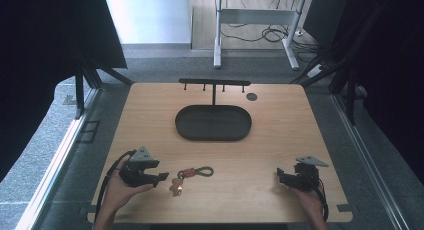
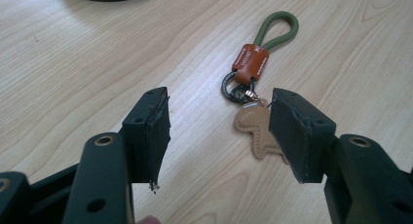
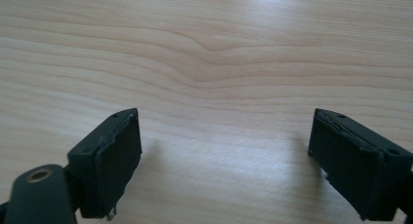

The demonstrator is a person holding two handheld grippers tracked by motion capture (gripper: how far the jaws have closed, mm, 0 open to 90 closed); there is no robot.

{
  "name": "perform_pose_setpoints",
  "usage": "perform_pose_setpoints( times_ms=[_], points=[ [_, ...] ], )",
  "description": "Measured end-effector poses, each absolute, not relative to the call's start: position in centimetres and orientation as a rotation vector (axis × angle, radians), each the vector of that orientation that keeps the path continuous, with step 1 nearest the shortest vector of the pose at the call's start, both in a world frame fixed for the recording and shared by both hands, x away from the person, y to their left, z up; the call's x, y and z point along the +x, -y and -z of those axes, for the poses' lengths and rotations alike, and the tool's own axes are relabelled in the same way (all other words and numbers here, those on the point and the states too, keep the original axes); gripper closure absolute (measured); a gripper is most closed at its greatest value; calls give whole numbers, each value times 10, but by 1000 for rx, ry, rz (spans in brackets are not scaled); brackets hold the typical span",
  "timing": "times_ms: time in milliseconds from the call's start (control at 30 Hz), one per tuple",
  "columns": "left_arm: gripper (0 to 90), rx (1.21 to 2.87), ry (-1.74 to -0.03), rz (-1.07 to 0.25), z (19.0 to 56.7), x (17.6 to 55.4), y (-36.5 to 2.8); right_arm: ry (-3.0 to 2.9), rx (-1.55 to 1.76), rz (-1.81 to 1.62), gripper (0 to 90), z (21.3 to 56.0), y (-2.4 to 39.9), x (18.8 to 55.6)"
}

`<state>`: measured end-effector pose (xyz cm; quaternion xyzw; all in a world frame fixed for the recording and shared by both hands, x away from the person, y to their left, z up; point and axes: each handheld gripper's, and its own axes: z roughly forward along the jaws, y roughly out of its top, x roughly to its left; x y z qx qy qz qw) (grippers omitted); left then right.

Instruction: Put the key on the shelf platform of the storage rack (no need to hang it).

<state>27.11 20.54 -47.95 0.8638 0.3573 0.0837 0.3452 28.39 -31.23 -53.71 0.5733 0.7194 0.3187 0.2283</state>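
Your surface (image 1: 280, 125) is pale wood grain with rounded corners. On it stands a dark oval tray (image 1: 213, 123) with a T-shaped hook rack (image 1: 214, 83) at its far edge. Well nearer you than the tray lies a keychain (image 1: 189, 176) — green loop, orange tab, tan charm. A small dark disc (image 1: 251, 96) sits just right of the rack.

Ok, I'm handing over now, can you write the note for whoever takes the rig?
Left gripper: open, empty, low over the table, just short of the keychain.
Right gripper: open, empty, over bare table at the near right.
Keychain: flat on the table, near left of centre, untouched.
Tray and hook rack: far centre, nothing on them.
Done: nothing yet. Left: probably grasp the keychain.
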Motion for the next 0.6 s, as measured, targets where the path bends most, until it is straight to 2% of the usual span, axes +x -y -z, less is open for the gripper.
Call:
perform_pose_setpoints(
  times_ms=[333,600],
  points=[
    [407,2274,-953,-208,485,273,-197,-1930,1494,-1004,137,526,314,266],
    [404,2266,-974,-206,481,280,-198,-1891,1512,-1080,143,516,335,263]
  ],
)
